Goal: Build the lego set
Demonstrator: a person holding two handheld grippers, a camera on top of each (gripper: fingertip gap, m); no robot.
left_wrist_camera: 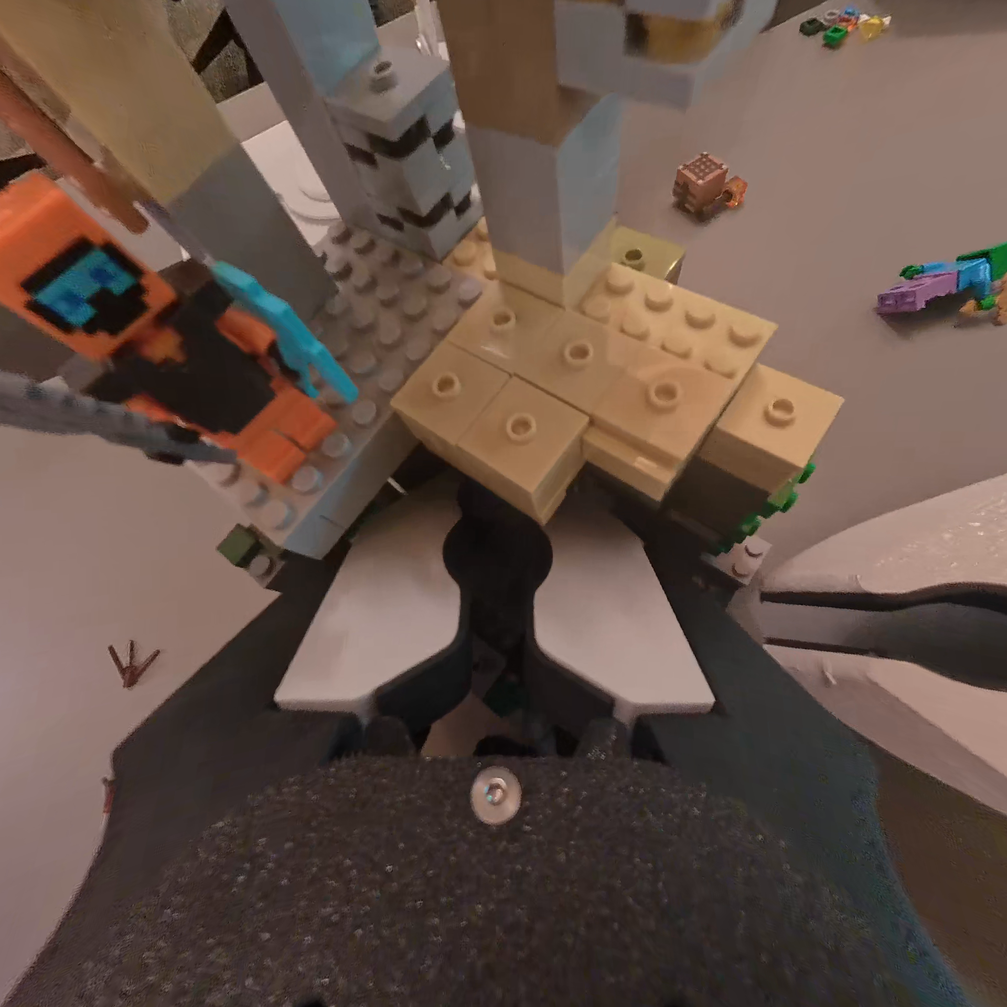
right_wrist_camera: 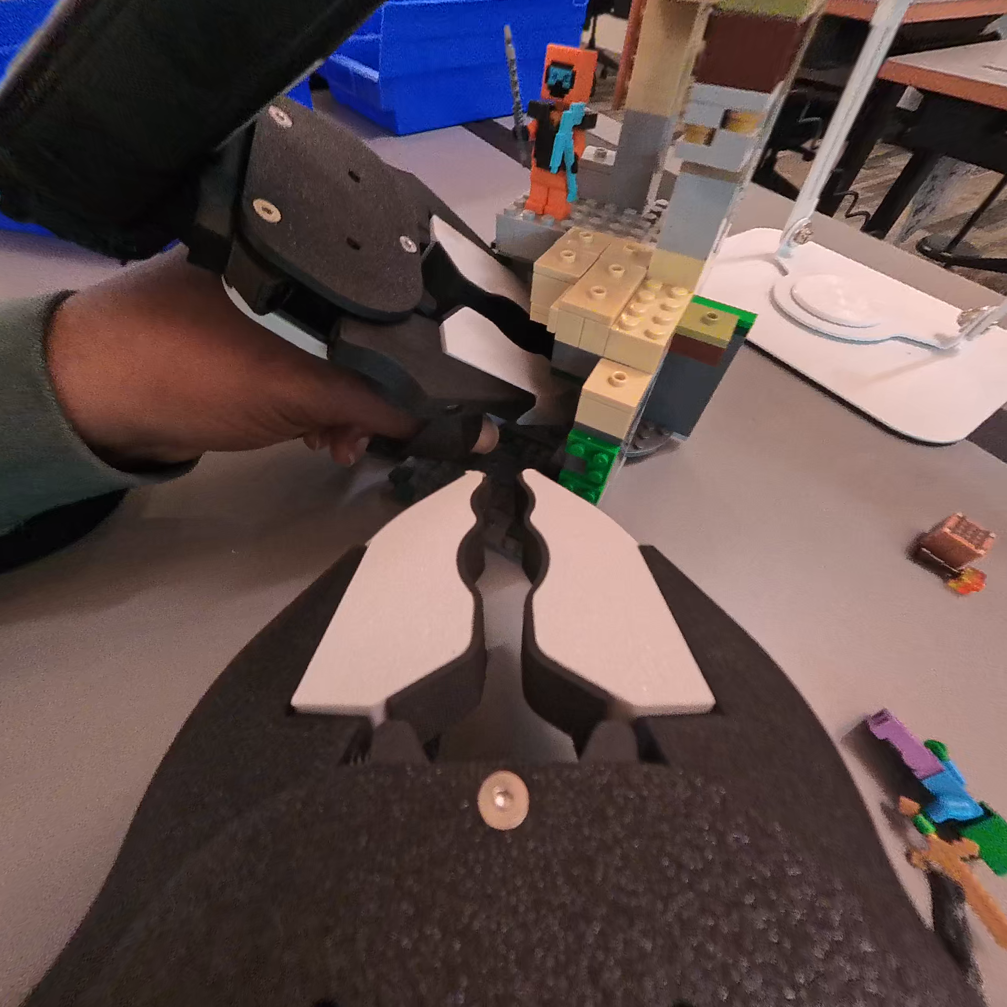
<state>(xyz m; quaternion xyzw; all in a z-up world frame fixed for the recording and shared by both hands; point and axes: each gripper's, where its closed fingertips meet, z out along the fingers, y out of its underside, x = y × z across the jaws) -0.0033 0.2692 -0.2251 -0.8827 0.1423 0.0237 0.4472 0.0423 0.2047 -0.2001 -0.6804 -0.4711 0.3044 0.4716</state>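
We see the lego build (right_wrist_camera: pixel 626 305) standing on the grey table (right_wrist_camera: pixel 790 490), at about twelve o'clock from our right tongs (right_wrist_camera: pixel 504 479) and just beyond their tips. It has tan studded blocks (left_wrist_camera: pixel 572 381) stepping down its near face, a grey studded plate (left_wrist_camera: pixel 376 310) behind them, tall grey and tan pillars (right_wrist_camera: pixel 654 109), and green bricks (right_wrist_camera: pixel 591 463) at its foot.

In the right wrist view our left tongs (right_wrist_camera: pixel 537 357) come in from nine o'clock, held nearly level and turned on edge, one finger above the other. The hand (right_wrist_camera: pixel 229 381) grips from below, wrist resting low near the table, a green sleeve (right_wrist_camera: pixel 27 408) behind it. The tips reach under the overhanging tan blocks; in the left wrist view only a narrow dark gap shows between the fingers and the tips vanish beneath the blocks, so we cannot tell whether they hold anything.

Our right tongs point at the base of the build, their fingers nearly closed with a thin wavy slit between them. A small dark piece (right_wrist_camera: pixel 504 523) sits in that slit, but we cannot tell whether it is pinched.

An orange figure (right_wrist_camera: pixel 556 131) with a light blue tool stands on the grey plate at eleven o'clock. A small brown cube (right_wrist_camera: pixel 953 545) lies at three o'clock, a purple, blue and green figure (right_wrist_camera: pixel 937 784) at four o'clock.
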